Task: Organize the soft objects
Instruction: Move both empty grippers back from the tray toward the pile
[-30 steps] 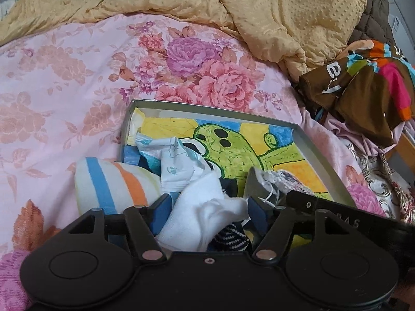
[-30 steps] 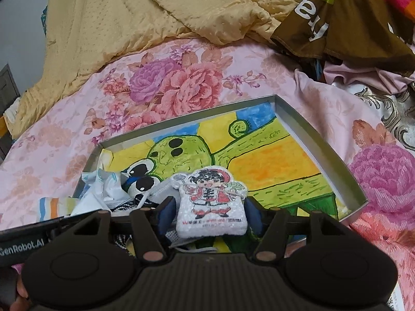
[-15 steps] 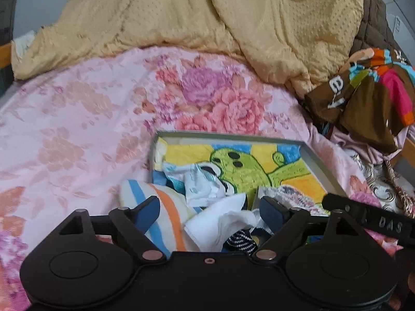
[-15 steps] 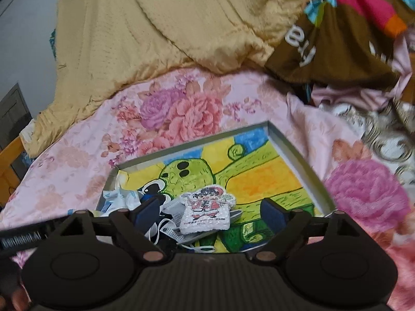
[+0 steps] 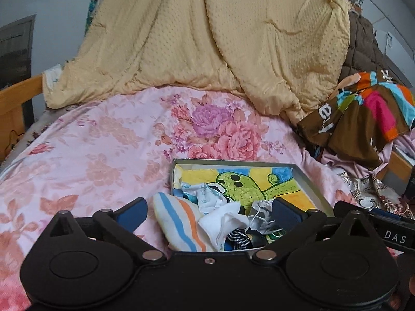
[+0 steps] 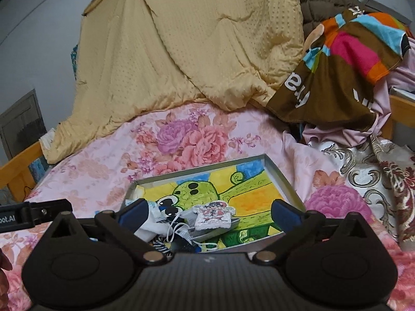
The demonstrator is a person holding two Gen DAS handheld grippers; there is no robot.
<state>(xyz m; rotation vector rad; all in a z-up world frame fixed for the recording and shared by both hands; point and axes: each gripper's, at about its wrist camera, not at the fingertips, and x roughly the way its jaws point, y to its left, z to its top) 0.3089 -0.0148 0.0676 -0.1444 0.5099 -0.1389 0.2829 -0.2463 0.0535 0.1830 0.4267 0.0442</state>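
A grey metal tray (image 5: 310,184) with a green cartoon picture inside lies on the floral bedsheet. In it are a white cloth (image 5: 223,221), a printed pale cloth (image 5: 208,197) and a black-and-white striped piece (image 5: 237,238). A striped white, blue and orange sock (image 5: 179,223) hangs over the tray's near left edge. My left gripper (image 5: 208,213) is open and empty above them. In the right wrist view the tray (image 6: 282,178) holds a small white cartoon pouch (image 6: 214,213). My right gripper (image 6: 208,213) is open and empty above it.
A yellow quilt (image 5: 220,39) is heaped at the back of the bed. Brown multicoloured clothing (image 5: 363,114) and patterned fabric (image 6: 376,171) lie to the right. A wooden bed frame (image 5: 15,96) stands at the left.
Both grippers opened, let go of the white cloth and the cartoon pouch, and pulled back and up from the tray. The items now lie in the tray.
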